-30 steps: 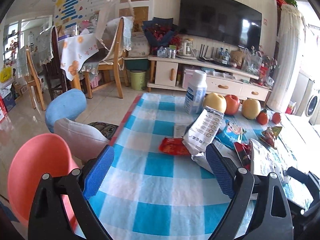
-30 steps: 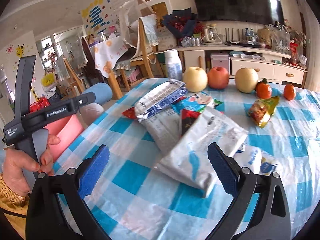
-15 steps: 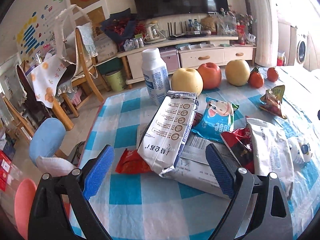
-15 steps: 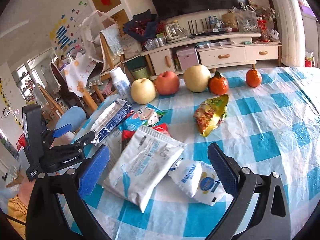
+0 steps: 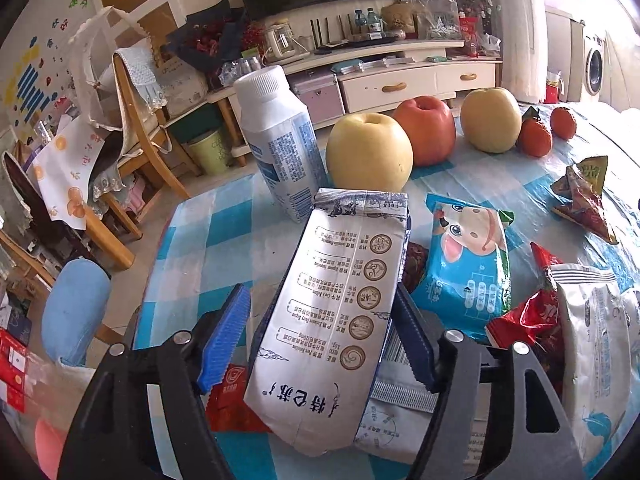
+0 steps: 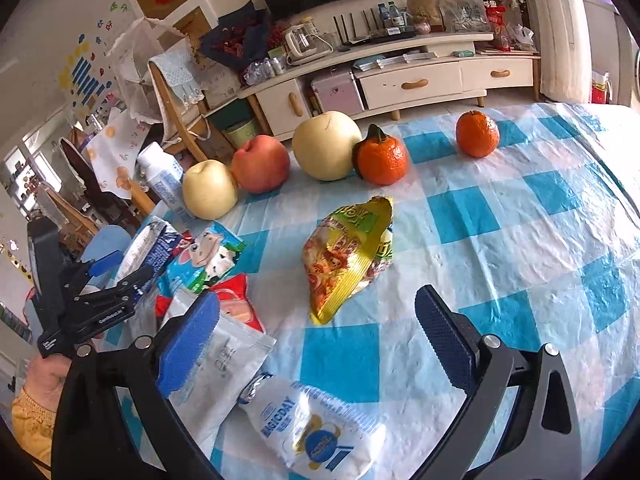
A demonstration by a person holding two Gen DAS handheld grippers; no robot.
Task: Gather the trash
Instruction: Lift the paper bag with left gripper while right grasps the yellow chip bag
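Observation:
Snack wrappers litter a blue-checked tablecloth (image 6: 500, 208). A long silver-white packet (image 5: 336, 320) lies between the jaws of my left gripper (image 5: 320, 300), which are closing. The right pad is at the packet's edge and a gap shows at the left pad. Beside it lie a blue cow-print packet (image 5: 468, 268), a red wrapper (image 5: 528, 316) and a white pouch (image 5: 596, 352). My right gripper (image 6: 316, 304) hangs open above the cloth. A yellow snack bag (image 6: 344, 260) lies just ahead of it, and a white MAGICDAY packet (image 6: 316, 428) lies beneath it. The left gripper (image 6: 128, 268) also shows in the right wrist view.
A white milk bottle (image 5: 280, 136) stands behind the silver packet. Two yellow apples, a red apple (image 6: 260, 164) and two oranges (image 6: 476, 132) line the table's far side. Chairs, a blue stool (image 5: 72, 308) and a TV cabinet (image 6: 420, 76) lie beyond.
My left gripper moved in over the silver packet and its jaws narrowed around it. My right gripper swung right, off the white pouch toward the yellow bag.

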